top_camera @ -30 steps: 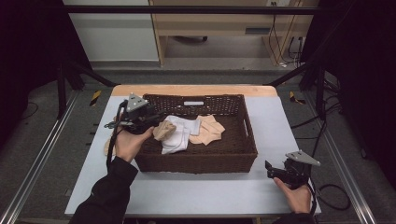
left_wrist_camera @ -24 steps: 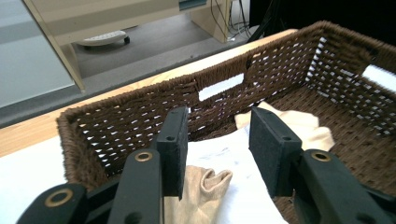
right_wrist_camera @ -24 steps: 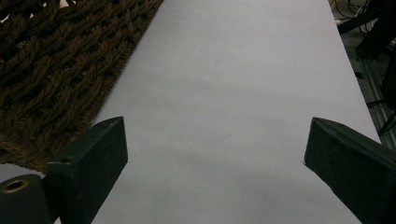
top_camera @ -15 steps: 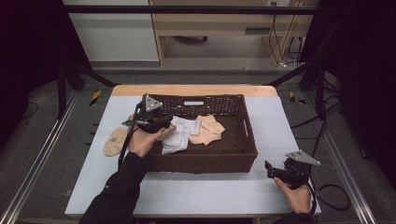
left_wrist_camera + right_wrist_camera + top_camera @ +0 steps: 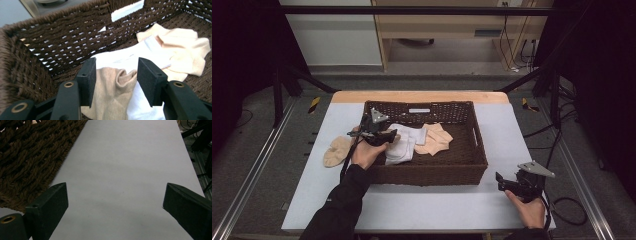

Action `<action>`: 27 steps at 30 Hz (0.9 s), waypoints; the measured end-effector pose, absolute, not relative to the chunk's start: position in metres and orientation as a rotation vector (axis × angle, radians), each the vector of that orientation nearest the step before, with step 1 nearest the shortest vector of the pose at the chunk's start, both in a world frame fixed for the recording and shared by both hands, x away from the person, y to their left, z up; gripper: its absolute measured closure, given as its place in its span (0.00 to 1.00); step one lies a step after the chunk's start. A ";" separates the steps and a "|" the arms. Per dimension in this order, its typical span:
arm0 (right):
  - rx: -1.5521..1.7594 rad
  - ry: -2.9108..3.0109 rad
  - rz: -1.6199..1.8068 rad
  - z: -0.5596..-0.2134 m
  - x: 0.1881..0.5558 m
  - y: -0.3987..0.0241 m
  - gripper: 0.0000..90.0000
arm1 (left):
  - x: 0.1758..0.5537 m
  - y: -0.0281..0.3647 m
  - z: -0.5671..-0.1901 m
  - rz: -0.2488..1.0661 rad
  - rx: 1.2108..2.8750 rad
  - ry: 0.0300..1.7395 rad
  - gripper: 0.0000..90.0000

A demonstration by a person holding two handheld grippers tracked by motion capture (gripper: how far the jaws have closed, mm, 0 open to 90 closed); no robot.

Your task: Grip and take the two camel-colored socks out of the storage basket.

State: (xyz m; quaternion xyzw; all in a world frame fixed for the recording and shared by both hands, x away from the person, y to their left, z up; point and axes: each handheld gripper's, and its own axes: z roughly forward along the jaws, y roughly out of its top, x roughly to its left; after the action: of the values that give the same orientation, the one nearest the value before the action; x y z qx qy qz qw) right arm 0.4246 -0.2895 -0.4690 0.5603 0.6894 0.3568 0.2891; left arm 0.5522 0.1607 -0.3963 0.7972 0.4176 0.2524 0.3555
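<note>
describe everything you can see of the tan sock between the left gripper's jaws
The tan sock is a soft knit ankle sock, crumpled, with its ribbed cuff bunched and folded open. It lies in the brown wicker basket near its left corner, on top of a white sock. It sits between the jaws of the left gripper, which have just been opening; the pads stand apart from it, with a gap showing on the right side.

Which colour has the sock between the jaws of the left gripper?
Tan sock; the left gripper view shows it best.
</note>
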 end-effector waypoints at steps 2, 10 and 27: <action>1.496 1.842 0.950 -0.469 0.425 -0.289 0.07 | 0.552 0.161 -0.400 0.639 2.071 1.076 0.53; 1.499 1.844 0.949 -0.469 0.425 -0.289 0.07 | 0.552 0.159 -0.411 0.617 2.128 1.099 0.51; 1.498 1.844 0.951 -0.469 0.425 -0.289 0.07 | 0.555 0.157 -0.419 0.572 2.182 1.132 0.86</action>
State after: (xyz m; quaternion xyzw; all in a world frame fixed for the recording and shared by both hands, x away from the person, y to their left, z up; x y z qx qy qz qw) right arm 0.4246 -0.2894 -0.4689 0.5606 0.6901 0.3561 0.2874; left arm 0.5554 0.1568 -0.4190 0.8237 0.4274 0.2159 0.3039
